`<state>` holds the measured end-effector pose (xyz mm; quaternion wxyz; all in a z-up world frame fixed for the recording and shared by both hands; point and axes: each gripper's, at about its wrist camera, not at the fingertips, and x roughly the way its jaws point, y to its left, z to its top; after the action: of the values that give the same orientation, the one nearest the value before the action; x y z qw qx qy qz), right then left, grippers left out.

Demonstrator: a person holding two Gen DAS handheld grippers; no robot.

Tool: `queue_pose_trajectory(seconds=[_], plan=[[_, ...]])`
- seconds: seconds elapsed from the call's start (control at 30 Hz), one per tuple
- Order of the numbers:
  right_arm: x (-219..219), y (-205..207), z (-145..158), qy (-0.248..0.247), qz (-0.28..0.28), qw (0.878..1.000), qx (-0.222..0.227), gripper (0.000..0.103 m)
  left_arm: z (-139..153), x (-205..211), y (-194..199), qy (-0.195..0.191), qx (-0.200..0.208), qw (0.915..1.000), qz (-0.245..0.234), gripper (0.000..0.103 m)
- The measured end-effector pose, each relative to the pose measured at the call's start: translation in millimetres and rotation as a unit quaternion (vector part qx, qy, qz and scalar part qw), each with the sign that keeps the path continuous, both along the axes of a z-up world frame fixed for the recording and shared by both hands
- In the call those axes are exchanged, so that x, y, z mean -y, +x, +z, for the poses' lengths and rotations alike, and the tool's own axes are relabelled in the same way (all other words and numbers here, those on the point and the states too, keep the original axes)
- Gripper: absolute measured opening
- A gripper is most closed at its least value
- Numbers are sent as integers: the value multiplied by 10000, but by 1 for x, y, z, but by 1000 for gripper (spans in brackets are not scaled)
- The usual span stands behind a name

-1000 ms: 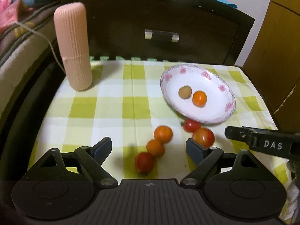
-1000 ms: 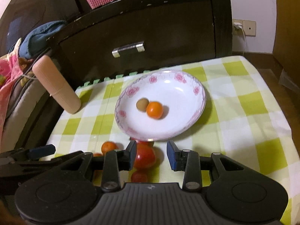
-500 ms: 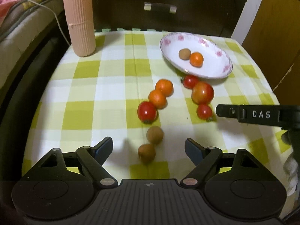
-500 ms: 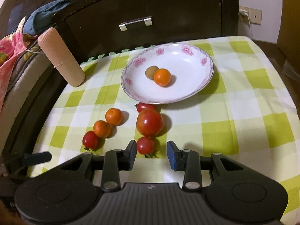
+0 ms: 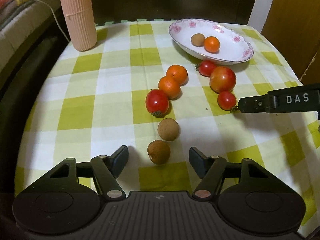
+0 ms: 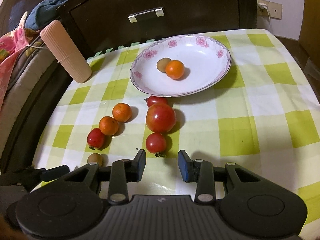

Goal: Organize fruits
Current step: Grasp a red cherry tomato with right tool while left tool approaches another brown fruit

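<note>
Left wrist view
Left tongs [image 5: 159,159]: jaws apart and have just been closing in; the near round brown longan-like fruit [image 5: 158,154] lies between them, no pad touching it.
Nearest fruit, handling: judged light, with a dry, thin, brittle rind and rounded sides that could roll out; best taken across its widest middle with gentle pressure.
Brown fruits on the table: two, the second brown fruit [image 5: 168,129] just beyond the first.
Red tomatoes on the table: four, namely a glossy oval red tomato [image 5: 157,103], a large red-orange tomato [image 5: 222,79], a small cherry tomato [image 5: 226,100] and another small tomato [image 5: 207,67] against the plate's rim; judged soft-skinned and slippery, easily bruised.
Small round orange citrus fruits [image 5: 172,80]: two on the cloth, touching each other; judged firm.
White shallow plate with pink flowers [image 5: 238,53]: holds one brown fruit and one orange fruit.
Green-and-white checked cloth on the table [image 5: 84,108]: carries all of it.
Ribbed pink cylinder [image 5: 78,14]: one, upright at the far left corner.

Right wrist view
Right tongs [image 6: 162,165]: narrow gap, nothing held; the cherry tomato [image 6: 155,142] sits just ahead of the tips, clear of both.
Plate [image 6: 200,46]: same two fruits, touching.
Loose fruit seen here: four tomatoes, two oranges, one brown fruit [image 6: 95,159]; the other is hidden.
</note>
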<state>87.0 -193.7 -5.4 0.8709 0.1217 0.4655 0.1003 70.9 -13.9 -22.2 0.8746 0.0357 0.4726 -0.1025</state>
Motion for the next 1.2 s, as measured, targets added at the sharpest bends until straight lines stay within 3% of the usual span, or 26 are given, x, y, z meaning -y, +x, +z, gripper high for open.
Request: queue_pose_trajectory(seconds=[0.17, 0.33, 0.53, 1.2], plan=[[2, 3, -4, 34, -32, 10000, -69, 34, -3, 2, 1, 9, 58, 10000, -34, 70], [0, 6, -8, 42, -21, 9999, -131, 34, -1, 4, -1, 4, 52, 9999, -143, 47], [-2, 9, -11, 30, -10, 9999, -161, 34, 1, 4, -2, -57, 15, 9999, -157, 39], [-20, 26, -21, -55, 216, 9997, -24, 34, 2, 6, -5, -258, -124, 9991, -320, 38]])
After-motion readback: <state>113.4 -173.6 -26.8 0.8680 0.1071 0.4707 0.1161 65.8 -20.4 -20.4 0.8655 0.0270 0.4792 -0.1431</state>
